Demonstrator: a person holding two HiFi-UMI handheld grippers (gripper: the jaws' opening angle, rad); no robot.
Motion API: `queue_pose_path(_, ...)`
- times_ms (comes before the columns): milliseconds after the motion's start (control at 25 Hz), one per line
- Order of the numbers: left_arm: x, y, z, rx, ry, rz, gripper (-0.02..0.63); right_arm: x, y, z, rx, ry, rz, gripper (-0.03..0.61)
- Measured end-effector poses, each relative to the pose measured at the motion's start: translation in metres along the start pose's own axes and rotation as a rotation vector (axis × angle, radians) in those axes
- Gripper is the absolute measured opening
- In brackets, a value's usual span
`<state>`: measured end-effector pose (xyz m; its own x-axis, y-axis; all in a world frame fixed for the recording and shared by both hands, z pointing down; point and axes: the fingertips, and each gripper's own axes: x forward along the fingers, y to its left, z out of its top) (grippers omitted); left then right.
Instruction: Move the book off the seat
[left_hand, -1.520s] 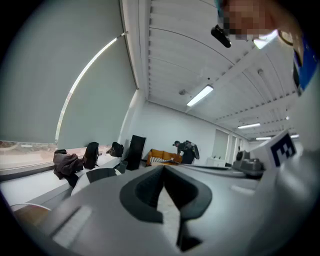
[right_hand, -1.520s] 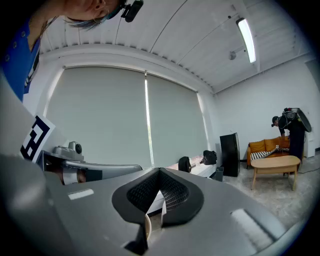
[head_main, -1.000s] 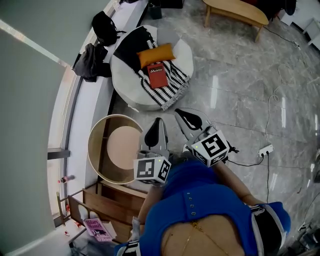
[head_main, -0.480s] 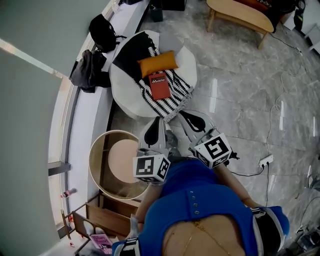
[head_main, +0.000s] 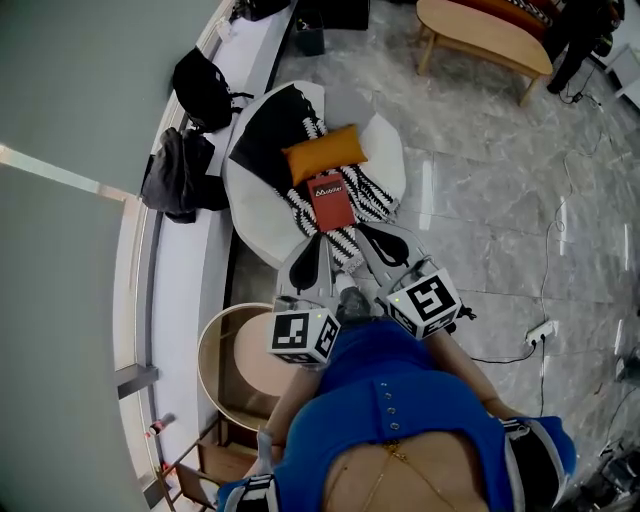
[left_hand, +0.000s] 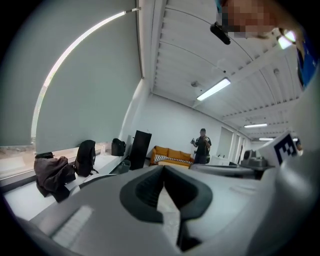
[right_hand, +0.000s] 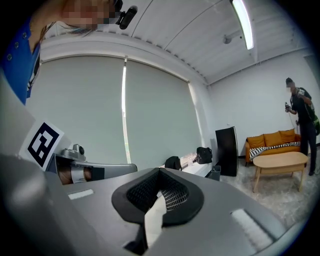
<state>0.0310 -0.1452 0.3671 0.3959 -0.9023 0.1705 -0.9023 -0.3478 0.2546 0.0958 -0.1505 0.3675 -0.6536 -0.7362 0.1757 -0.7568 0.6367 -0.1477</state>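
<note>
**Both grippers shut and empty; book lies on the seat**

The book (head_main: 330, 200) lies flat on the round white seat (head_main: 252, 205). It rests on a black-and-white striped throw (head_main: 372, 203), right beside an orange cushion (head_main: 324, 153), on the side nearer the grippers.

The left gripper (head_main: 310, 255) and the right gripper (head_main: 378, 240) sit side by side at the near edge of the seat, both pointing toward it. In the head view the right gripper's tip overlaps the hem of the throw, near the book but apart from it. The left gripper's tip is at the seat's rim, left of the book and also apart from it. In each gripper view the jaws are pressed together, with nothing pinched between them.

Behind the grippers is the blue top (head_main: 400, 400) of the person holding them. A round wooden stand (head_main: 215, 345) is on the floor (head_main: 500, 200) just left of the left gripper.

A backpack (head_main: 203, 85) and a dark jacket (head_main: 180, 178) lie on the ledge (head_main: 190, 280) along the window, next to the seat. A low wooden table (head_main: 480, 30) stands well beyond the seat. A white power strip (head_main: 540, 330) lies on the floor to the right.

The left gripper view shows another person (left_hand: 201, 146) standing in front of an orange sofa (left_hand: 172, 155), with a black cabinet (left_hand: 140, 149) to its left.
</note>
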Motion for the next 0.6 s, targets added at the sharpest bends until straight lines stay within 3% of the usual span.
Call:
queue_pose_path(240, 0.022, 0.019, 0.002, -0.007, 0.016, -0.021, 0.002, 0.032, -0.008, 0.002, 0.013, 0.006, -0.003, 0.000)
queue_pose_path(600, 0.052, 0.022, 0.021, 0.005, -0.016, 0.021, 0.002, 0.057, -0.024, 0.019, -0.011, -0.008, 0.053, 0.000)
